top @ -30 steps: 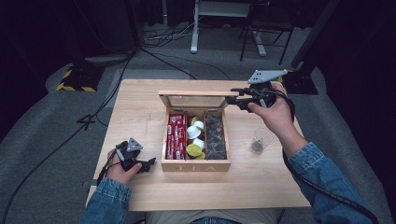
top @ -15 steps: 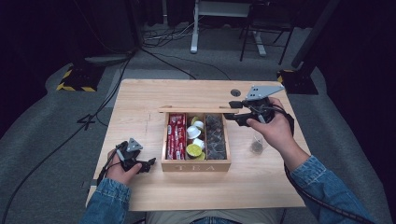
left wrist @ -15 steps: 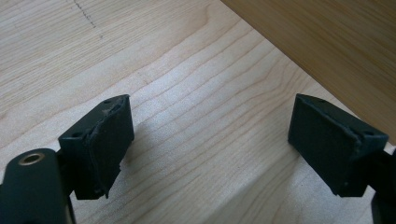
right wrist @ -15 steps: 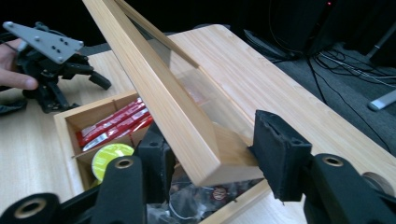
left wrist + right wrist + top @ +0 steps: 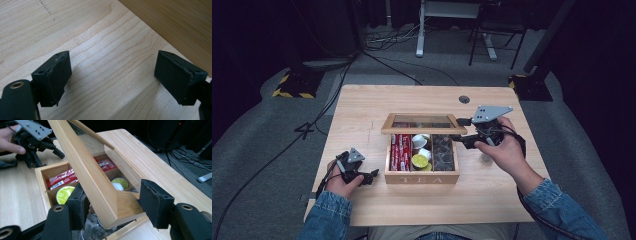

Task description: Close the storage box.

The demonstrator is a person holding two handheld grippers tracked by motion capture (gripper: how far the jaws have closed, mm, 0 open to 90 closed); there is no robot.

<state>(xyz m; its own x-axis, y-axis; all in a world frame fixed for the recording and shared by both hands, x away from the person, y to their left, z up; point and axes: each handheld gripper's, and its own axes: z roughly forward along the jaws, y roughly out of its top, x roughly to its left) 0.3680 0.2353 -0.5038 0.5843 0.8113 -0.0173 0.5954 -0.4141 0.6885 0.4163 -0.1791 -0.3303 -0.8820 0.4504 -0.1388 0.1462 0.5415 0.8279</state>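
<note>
While the right gripper (image 5: 460,131) stands at the right end of the tea box's lid (image 5: 422,123), its jaws straddle the lid's front corner with that wooden corner between them. In the right gripper view the right pad (image 5: 155,203) stands off the wood with a gap; the left pad (image 5: 78,207) is close to it, and I cannot be sure whether it touches. The jaws have just been opening, so this reads as a letting-go rather than a grip.

What matters is the lid's long axis. It runs left to right across the table (image 5: 362,110), along the far edge of the tea box (image 5: 422,176), and the lid is tilted part way down over the compartments with the red packets (image 5: 400,151), the round capsules (image 5: 419,160) and the dark pouches (image 5: 443,150). The right gripper meets that bar end-on, from the right, so lowering the lid would mean moving toward the near side and down.

The left gripper (image 5: 367,176) rests on the table just left of the box's near corner, jaws wide apart with nothing between them; it is near the box wall but well away from the lid, so the right hand is the one placed to finish the move.
</note>
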